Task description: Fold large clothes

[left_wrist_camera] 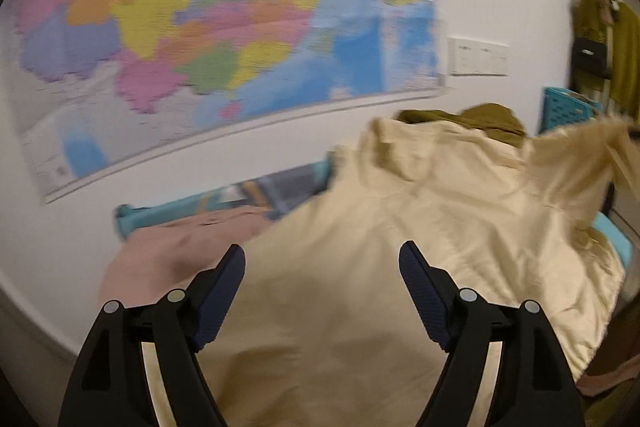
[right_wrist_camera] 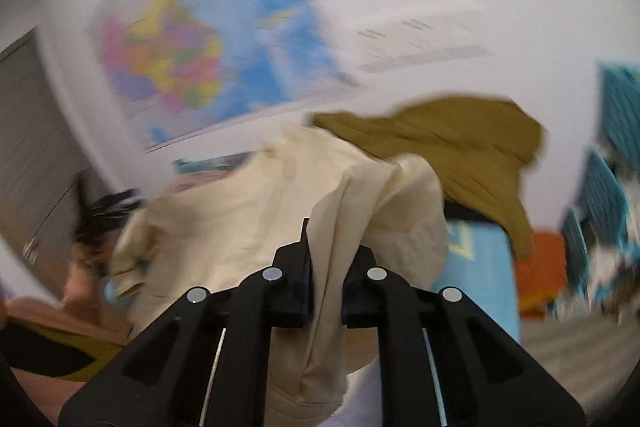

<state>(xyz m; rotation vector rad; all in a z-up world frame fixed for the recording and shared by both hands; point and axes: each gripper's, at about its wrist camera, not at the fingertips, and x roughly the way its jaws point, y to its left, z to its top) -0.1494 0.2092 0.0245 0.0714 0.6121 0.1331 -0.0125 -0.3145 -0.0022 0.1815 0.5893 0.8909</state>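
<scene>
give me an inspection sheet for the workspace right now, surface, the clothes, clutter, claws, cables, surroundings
Surface: mostly covered by clothes; a blue edge shows at right.
Job's things: cream garment spread out, one bunched part lifted; olive garment behind it; pinkish garment at left.
Clutter: orange item, blurred.
Claws: left claw open above the cream garment, gripping nothing; right claw shut on cream fabric.
Cables: nothing seen.
Surroundings: wall map, wall switches, teal basket, hanging clothes.

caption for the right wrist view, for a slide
Right gripper shut on a bunched fold of the cream garment, olive garment behind, wall map blurred.
</scene>
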